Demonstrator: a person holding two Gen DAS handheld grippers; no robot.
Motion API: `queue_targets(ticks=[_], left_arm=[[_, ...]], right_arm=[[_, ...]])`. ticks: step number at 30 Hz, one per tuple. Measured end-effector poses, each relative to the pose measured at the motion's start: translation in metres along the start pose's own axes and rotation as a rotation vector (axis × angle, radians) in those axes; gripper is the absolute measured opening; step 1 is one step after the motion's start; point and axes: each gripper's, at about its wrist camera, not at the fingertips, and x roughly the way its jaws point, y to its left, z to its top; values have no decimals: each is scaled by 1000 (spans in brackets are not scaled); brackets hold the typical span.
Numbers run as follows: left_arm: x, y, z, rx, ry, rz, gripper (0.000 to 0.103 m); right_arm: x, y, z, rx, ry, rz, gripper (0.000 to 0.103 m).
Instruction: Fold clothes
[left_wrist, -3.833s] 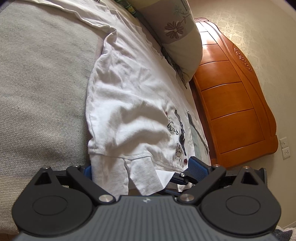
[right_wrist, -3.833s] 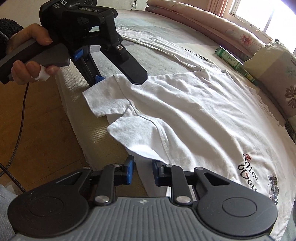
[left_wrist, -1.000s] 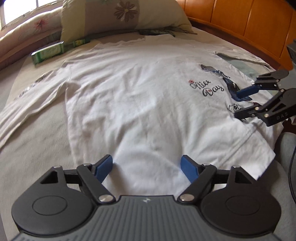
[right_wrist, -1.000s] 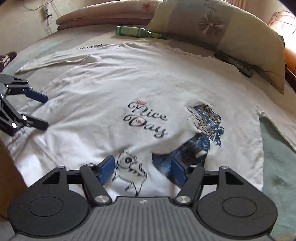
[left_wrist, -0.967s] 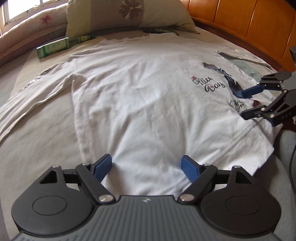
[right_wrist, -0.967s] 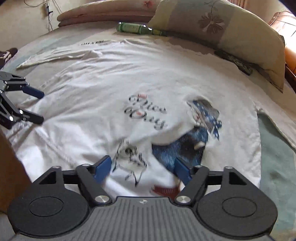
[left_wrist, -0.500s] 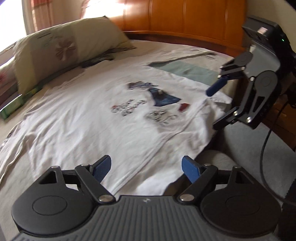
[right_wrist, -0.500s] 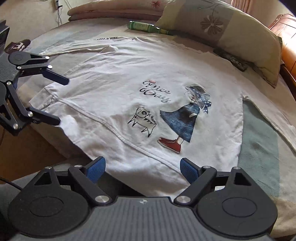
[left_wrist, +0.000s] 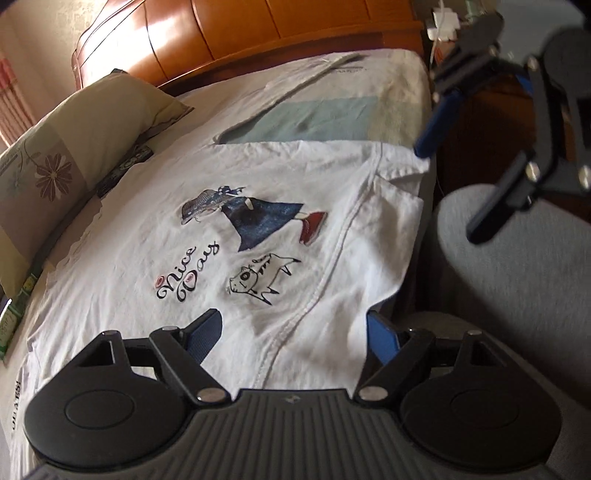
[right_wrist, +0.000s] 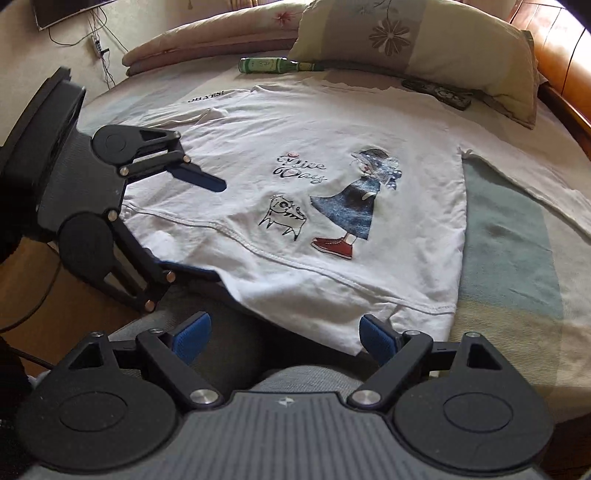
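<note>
A white T-shirt printed "Nice Day" with a girl and a cat lies spread flat on the bed, its hem at the near edge. My left gripper stands open at the hem's left part, one finger over the cloth and one at the bed's edge, pads not pressing. My right gripper is open just off the bed edge by the hem's right corner, with nothing between its fingers.
A flowered pillow, a green bottle and a remote lie beyond the shirt. Other white garments lie at the sides. An orange wooden headboard is at the right. The person's grey knee is below the grippers.
Both grippers have drawn back from over the shirt to its hem at the bed edge. The left one rolled and swung right, and the two now stand closer together.
</note>
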Motion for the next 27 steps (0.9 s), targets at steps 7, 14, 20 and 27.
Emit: queue_targets(ticks=[7, 14, 20, 27], left_arm=[[11, 37, 6, -157, 13, -20, 84], [16, 54, 6, -245, 26, -43, 84], [11, 60, 1, -284, 36, -71, 84], [-19, 67, -27, -277, 75, -57, 84]], right_arm=[[31, 28, 9, -130, 35, 109, 67], [67, 31, 14, -361, 74, -30, 51], [62, 35, 4, -537, 84, -69, 3], [48, 16, -4, -485, 214, 4, 2]])
